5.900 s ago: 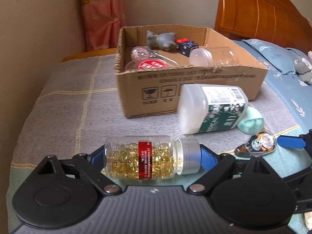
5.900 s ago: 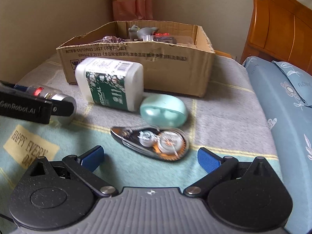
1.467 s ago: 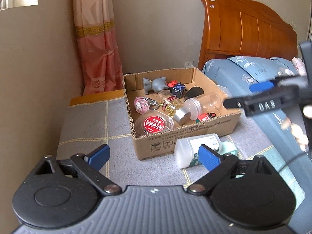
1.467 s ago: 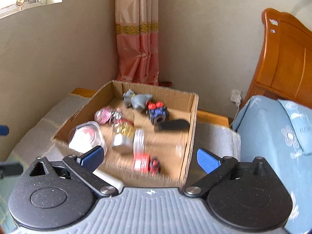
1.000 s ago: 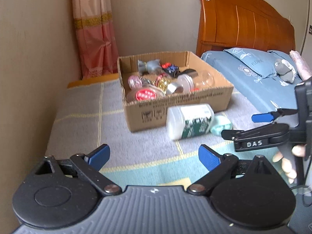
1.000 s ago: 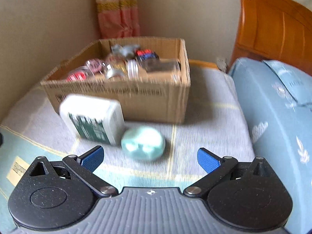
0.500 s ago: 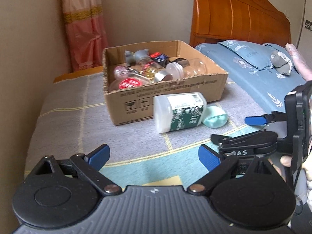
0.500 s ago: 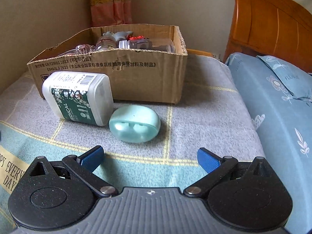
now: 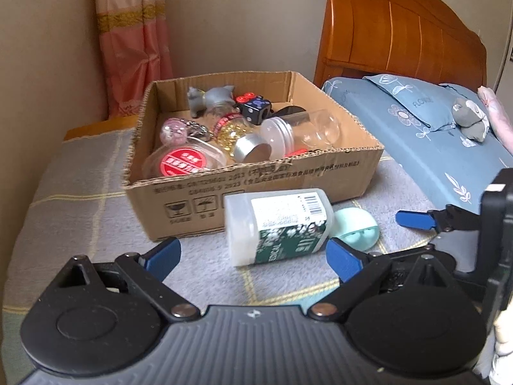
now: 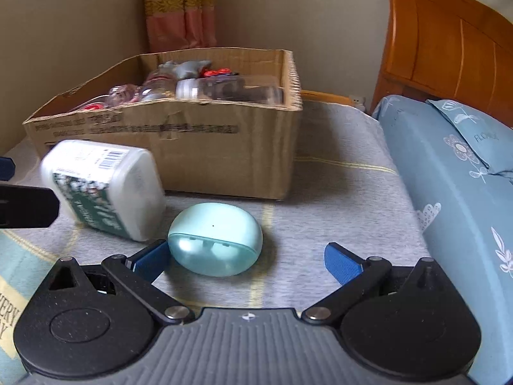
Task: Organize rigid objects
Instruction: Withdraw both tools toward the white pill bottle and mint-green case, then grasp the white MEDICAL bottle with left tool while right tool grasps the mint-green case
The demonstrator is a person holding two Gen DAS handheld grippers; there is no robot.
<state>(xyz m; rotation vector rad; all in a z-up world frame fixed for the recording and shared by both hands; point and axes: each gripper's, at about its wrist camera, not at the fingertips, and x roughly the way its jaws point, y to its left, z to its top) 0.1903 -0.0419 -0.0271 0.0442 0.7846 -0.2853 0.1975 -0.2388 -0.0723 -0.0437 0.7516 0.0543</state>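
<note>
In the left wrist view, the left gripper (image 9: 253,255) hung low over the grey blanket (image 9: 77,199), its blue pads spread wide with nothing between them. A white bottle with a green label (image 9: 277,226) lay on its side just ahead at 12 o'clock, its upper edge close against the front wall of the cardboard box (image 9: 256,186). A mint earbud case (image 9: 356,229) sat beside the bottle's base at 2 o'clock. The box held a capsule bottle with a silver cap (image 9: 239,139), a clear jar (image 9: 295,131), a round red-labelled lid (image 9: 184,163), a grey figurine (image 9: 210,98) and a black die (image 9: 255,109). The right gripper (image 9: 416,219) reached in from 3 o'clock, its pads apart. Open blanket lay at 9 to 10 o'clock, left of the box.

In the right wrist view, the right gripper (image 10: 247,260) was spread open and empty. The earbud case (image 10: 215,239) lay at 11 o'clock, touching the inner side of the left pad and well short of the right one. The bottle (image 10: 105,189) lay tilted at 10 o'clock, just beside the case. The box (image 10: 198,154) stood behind both at 12 o'clock. Bare blanket ran from 1 to 2 o'clock up to the edge of the blue pillow (image 10: 449,166).
</note>
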